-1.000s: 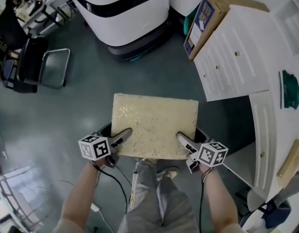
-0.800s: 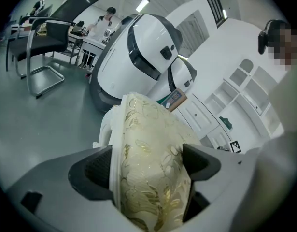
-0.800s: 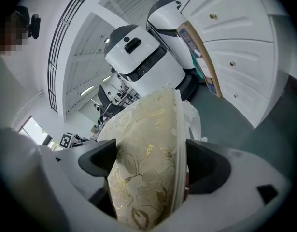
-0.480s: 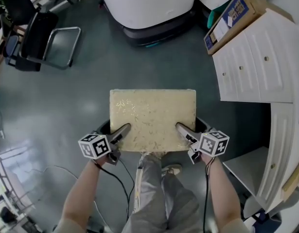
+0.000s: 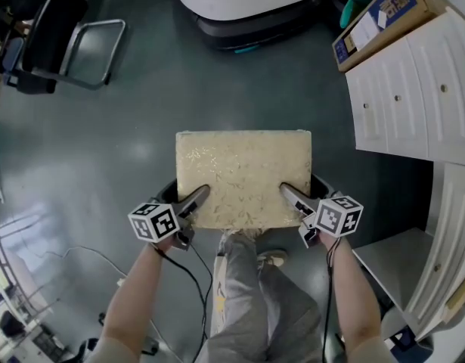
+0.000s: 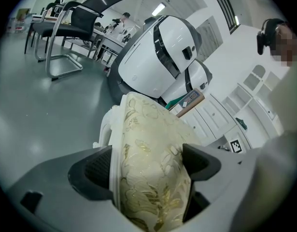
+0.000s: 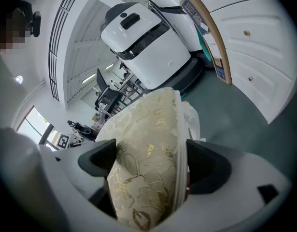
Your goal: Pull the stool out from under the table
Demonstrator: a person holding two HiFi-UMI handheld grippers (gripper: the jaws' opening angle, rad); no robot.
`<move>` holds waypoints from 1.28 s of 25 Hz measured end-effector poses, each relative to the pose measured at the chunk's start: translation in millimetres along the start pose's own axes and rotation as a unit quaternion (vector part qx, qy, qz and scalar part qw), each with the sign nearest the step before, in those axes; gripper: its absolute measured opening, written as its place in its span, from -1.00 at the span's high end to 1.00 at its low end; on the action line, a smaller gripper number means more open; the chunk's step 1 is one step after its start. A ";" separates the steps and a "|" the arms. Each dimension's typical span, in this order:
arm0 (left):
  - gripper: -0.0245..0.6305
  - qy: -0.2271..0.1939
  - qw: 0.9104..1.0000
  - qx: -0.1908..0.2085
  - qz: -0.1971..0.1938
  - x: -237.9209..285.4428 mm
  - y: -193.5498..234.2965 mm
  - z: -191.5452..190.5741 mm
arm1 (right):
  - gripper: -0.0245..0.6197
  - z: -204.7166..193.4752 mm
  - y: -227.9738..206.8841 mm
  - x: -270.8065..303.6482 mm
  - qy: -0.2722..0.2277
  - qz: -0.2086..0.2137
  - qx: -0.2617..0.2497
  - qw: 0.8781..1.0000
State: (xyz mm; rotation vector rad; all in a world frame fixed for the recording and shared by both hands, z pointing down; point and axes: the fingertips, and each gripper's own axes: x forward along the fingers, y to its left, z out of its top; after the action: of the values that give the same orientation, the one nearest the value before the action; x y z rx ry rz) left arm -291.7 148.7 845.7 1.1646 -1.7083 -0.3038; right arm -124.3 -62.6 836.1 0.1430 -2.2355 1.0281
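My left gripper pinches the near left edge of the stool — jaws pressed onto its cream, gold-patterned cushion. My right gripper clamps the near right edge likewise. The stool fills the frame's centre over the grey floor, well apart from the white cabinet at upper right.

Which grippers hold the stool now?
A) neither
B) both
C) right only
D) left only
B: the left gripper and the right gripper each have their jaws clamped on the near edge of the stool, as each gripper view shows.
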 end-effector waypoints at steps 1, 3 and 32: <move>-0.49 0.001 1.000 -0.002 0.002 1.5 2.9 -3.3 | -0.47 -2.8 -2.2 2.2 0.002 -0.001 0.000 1.000; -0.49 0.003 1.000 -0.007 0.003 2.9 8.5 -9.0 | -0.47 -7.8 -5.4 6.4 0.005 -0.002 0.001 1.000; -0.49 -0.018 0.998 -0.005 0.061 -5.9 34.3 -41.8 | -0.46 -23.4 -8.5 6.8 0.001 -0.071 -0.090 0.993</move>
State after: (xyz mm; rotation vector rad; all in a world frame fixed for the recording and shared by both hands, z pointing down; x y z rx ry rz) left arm -275.8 183.5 884.3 1.0491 -1.7985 -0.2593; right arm -114.2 -50.7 856.7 0.2172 -2.2671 0.7464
